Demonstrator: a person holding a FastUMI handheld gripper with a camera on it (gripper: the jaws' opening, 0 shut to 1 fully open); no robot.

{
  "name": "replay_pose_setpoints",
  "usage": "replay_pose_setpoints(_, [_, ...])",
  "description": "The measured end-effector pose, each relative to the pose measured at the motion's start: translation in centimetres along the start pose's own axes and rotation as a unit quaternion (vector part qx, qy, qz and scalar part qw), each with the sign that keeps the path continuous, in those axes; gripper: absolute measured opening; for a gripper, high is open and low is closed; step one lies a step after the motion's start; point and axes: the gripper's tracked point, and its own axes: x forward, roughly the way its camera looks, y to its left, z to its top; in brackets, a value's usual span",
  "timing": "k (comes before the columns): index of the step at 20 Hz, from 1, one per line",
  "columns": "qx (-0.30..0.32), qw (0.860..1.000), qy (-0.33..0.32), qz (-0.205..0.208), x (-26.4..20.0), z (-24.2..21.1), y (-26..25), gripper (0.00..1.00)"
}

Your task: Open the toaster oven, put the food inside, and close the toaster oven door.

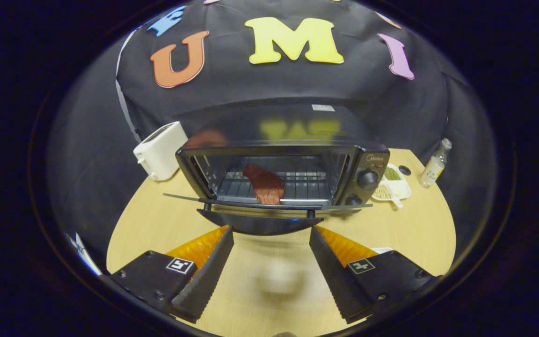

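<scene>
While the toaster oven [279,173] door [262,213] hangs open with meat [265,185] on its rack, the gripper [272,238] jaws stand apart, empty, just before the door.

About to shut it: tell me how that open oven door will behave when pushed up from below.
The door lies flat and open, so it probably swings up on its hinge rather than sliding. Its glass looks stiff but fragile: push gently. The toaster oven seems boxy and unlikely to tip. The gripper is open just before the door, holding nothing.
</scene>
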Motion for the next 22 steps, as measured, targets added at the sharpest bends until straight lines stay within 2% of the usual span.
replay_pose_setpoints(6, [-0.024,0.999,-0.019,-0.016,2.1,4.4,-0.2,1.0])
replay_pose_setpoints(12, [0.01,1.0,-0.013,-0.004,2.0,3.8,0.1,1.0])
replay_pose_setpoints(17, [0.034,0.999,-0.028,-0.013,-1.1,3.6,-2.4,1.0])
replay_pose_setpoints(22, [0.03,0.995,-0.069,-0.061,-8.2,4.5,-8.8,1.0])
